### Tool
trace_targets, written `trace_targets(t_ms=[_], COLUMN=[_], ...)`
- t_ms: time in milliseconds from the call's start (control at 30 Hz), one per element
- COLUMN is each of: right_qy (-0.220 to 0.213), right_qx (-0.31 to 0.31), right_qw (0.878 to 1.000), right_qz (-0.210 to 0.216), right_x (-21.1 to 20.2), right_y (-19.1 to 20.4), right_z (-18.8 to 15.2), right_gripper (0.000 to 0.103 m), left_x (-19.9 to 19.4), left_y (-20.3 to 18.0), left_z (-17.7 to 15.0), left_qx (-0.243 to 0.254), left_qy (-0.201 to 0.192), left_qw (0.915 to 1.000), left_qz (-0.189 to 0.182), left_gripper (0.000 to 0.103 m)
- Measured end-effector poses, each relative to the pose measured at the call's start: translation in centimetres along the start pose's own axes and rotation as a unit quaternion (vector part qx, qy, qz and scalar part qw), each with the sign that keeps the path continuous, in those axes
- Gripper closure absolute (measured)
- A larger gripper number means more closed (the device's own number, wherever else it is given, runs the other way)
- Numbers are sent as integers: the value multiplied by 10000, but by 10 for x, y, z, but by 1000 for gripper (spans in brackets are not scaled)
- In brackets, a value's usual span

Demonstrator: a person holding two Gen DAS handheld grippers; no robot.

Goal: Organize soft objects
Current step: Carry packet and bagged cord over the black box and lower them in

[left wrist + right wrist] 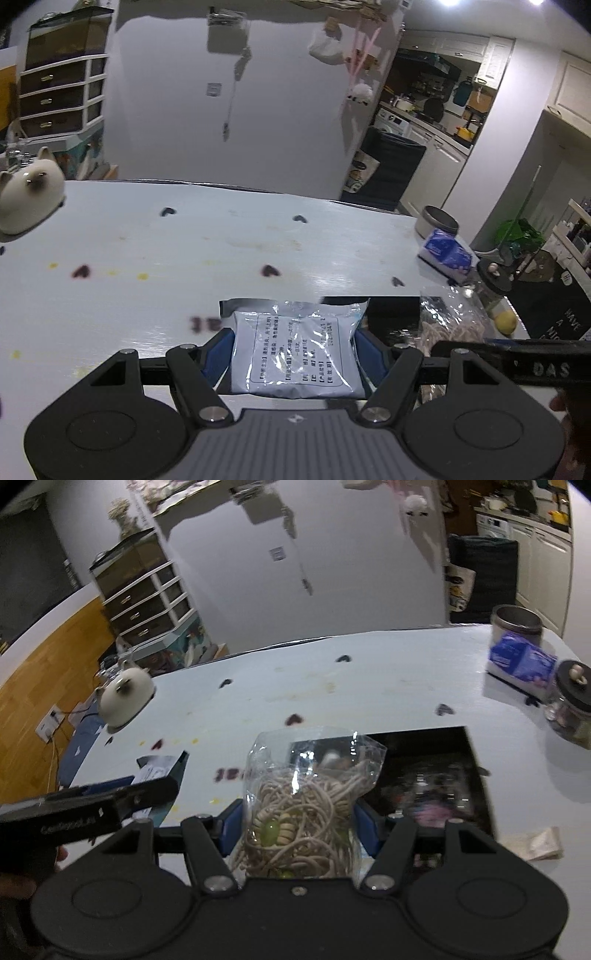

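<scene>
In the left wrist view, a flat white sachet (295,350) printed with Chinese text is clamped between the blue pads of the left gripper (295,356), low in the centre of the frame. In the right wrist view, a clear bag of beige cord and green beads (306,812) is clamped likewise by the right gripper (299,823), also at lower centre. Both packets are held above the pale table (184,236), just short of a dark rectangular tray (428,775) that is seen right of centre. The carrying step is judged to be in hand, with both soft packets lifted and neither yet deposited. The next move is judged to call for each packet to be brought over the tray and released inside its edge. A blue tissue pack (448,254) and a cat figurine (27,192) are seen at the right and left edges.
</scene>
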State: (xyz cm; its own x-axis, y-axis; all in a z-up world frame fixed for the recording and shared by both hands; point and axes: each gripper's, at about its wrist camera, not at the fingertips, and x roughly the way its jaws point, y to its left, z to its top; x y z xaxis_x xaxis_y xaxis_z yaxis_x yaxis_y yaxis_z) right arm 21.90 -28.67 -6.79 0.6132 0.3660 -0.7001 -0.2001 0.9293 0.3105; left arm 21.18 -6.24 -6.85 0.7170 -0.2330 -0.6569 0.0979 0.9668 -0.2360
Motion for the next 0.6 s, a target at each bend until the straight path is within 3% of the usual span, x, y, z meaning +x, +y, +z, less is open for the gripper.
trace_targets(t_ms=[300,600], right_qy=[130,512], right_qx=[885,397], right_qw=[9959,9979], right_qz=[-114,66], right_x=[19,69], right_y=[-67,-66], right_z=[19,36], right_gripper=[40,38], left_x=[18,20], left_y=[-33,-35], left_z=[-9,-12], left_qx=[-24,-132], left_qy=[182,277], left_qw=[9997,9995], left_qz=[-150,21], left_gripper=[32,32])
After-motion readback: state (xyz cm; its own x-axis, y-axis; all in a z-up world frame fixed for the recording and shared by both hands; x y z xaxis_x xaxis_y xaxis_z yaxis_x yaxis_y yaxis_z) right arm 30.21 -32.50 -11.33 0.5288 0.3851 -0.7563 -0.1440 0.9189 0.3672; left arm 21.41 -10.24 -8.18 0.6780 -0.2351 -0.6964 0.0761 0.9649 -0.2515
